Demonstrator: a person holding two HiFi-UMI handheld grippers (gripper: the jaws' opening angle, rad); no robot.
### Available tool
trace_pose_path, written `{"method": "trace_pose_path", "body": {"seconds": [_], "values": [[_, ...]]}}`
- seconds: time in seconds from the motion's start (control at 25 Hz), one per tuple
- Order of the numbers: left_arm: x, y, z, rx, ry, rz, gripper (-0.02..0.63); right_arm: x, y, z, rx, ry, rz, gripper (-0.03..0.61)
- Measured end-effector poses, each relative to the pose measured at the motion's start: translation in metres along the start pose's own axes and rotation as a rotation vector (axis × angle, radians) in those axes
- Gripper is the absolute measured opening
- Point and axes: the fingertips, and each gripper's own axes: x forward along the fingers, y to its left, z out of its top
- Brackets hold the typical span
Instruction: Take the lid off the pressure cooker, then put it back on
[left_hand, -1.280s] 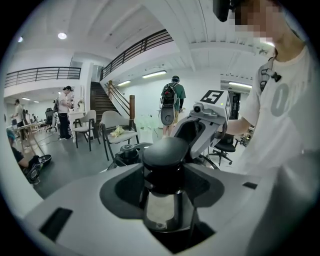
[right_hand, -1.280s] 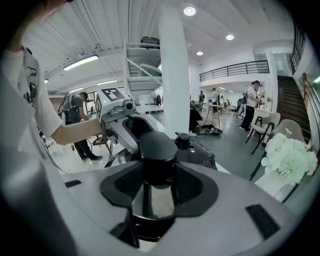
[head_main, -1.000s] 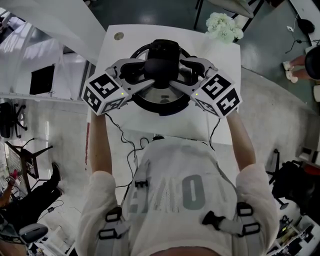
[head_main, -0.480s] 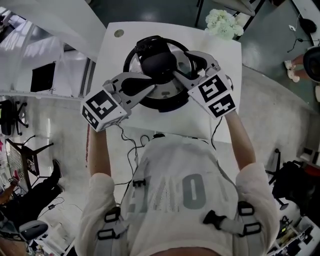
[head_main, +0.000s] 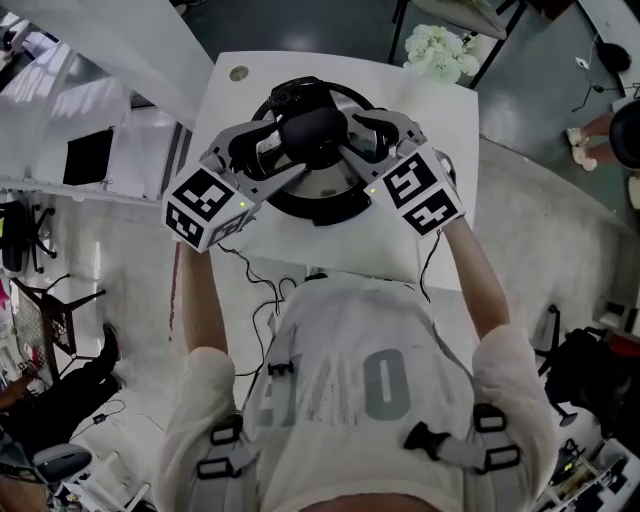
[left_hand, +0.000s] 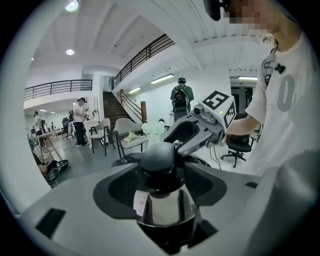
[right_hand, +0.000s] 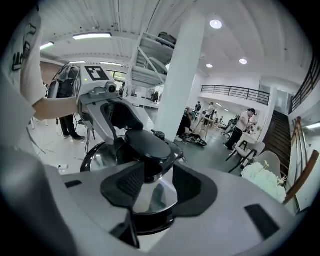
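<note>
Colours: shiny steel pressure cooker lid (head_main: 322, 186) with black rim; black round plastic knob (head_main: 312, 128) between the fingers (right_hand: 131, 183), whose pads are black and ribbed. Left gripper (head_main: 288, 145) and right gripper (head_main: 350, 142) are grey. Marker cubes (head_main: 205, 208) are white with black square patterns. White counter (head_main: 330, 245) under the fingers. White flower bunch (head_main: 438, 52) beyond them.

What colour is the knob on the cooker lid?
Black knob, clearest in the head view.
</note>
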Motion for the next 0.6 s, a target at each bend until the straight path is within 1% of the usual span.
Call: {"method": "trace_pose_path", "body": {"seconds": [0.08, 0.16, 0.24, 0.28, 0.36, 0.44, 0.6], "values": [[0.014, 0.001, -0.004, 0.025, 0.034, 0.0, 0.27, 0.001, 0.001, 0.0, -0.005, 0.001, 0.011, 0.184], [0.021, 0.003, -0.004, 0.025, 0.036, 0.002, 0.27, 0.001, -0.001, 0.0, 0.0, 0.005, 0.018, 0.188], [0.02, 0.004, -0.001, -0.007, 0.023, -0.001, 0.268, 0.001, -0.007, -0.001, 0.02, 0.014, 0.02, 0.23], [0.02, 0.004, 0.0, -0.018, 0.026, 0.0, 0.268, 0.001, -0.011, -0.002, 0.031, 0.022, 0.022, 0.267], [0.019, 0.003, 0.0, -0.004, 0.052, 0.01, 0.267, 0.001, -0.018, -0.002, 0.045, 0.035, 0.027, 0.307], [0.02, 0.003, -0.001, 0.013, 0.075, 0.018, 0.267, 0.002, -0.019, -0.002, 0.048, 0.036, 0.028, 0.308], [0.021, 0.004, -0.002, -0.002, 0.073, 0.011, 0.266, 0.002, -0.018, -0.004, 0.053, 0.022, 0.026, 0.307]]}}
